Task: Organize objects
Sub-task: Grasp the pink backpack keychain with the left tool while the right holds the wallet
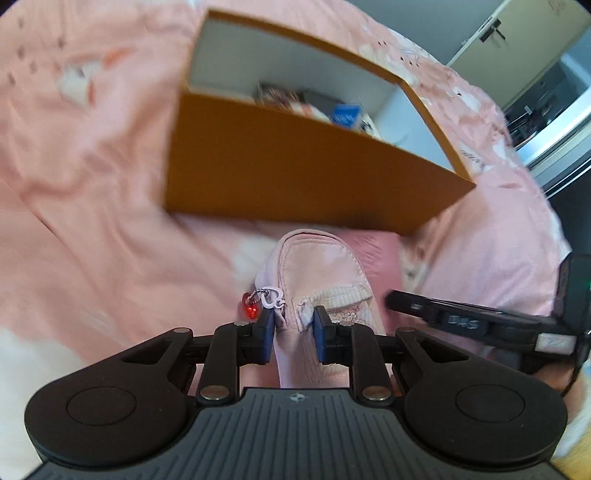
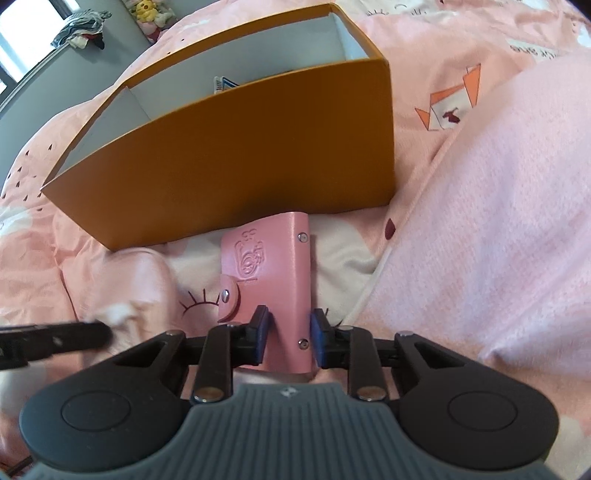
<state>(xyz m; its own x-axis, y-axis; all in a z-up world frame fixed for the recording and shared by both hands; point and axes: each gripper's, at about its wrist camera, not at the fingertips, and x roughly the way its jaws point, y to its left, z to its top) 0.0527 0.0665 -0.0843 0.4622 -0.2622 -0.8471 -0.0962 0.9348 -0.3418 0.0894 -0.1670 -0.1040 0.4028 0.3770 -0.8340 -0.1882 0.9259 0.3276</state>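
My left gripper [image 1: 293,334] is shut on a pale pink zip pouch [image 1: 317,273] with a red heart charm [image 1: 250,309], just in front of the orange box [image 1: 295,173]. The box is open, with white inner walls, and holds a few small items, one a blue packet [image 1: 346,115]. My right gripper [image 2: 289,338] is shut on a pink card holder [image 2: 273,280] with snap studs, close to the near wall of the same orange box [image 2: 236,162]. The right gripper's body [image 1: 480,325] shows at the right of the left wrist view.
Everything lies on a pink printed bedspread [image 1: 92,184]. A pink fuzzy pillow [image 2: 498,240] lies to the right of the card holder. A white cabinet [image 1: 517,44] and a doorway stand beyond the bed. Plush toys [image 2: 149,11] sit far off.
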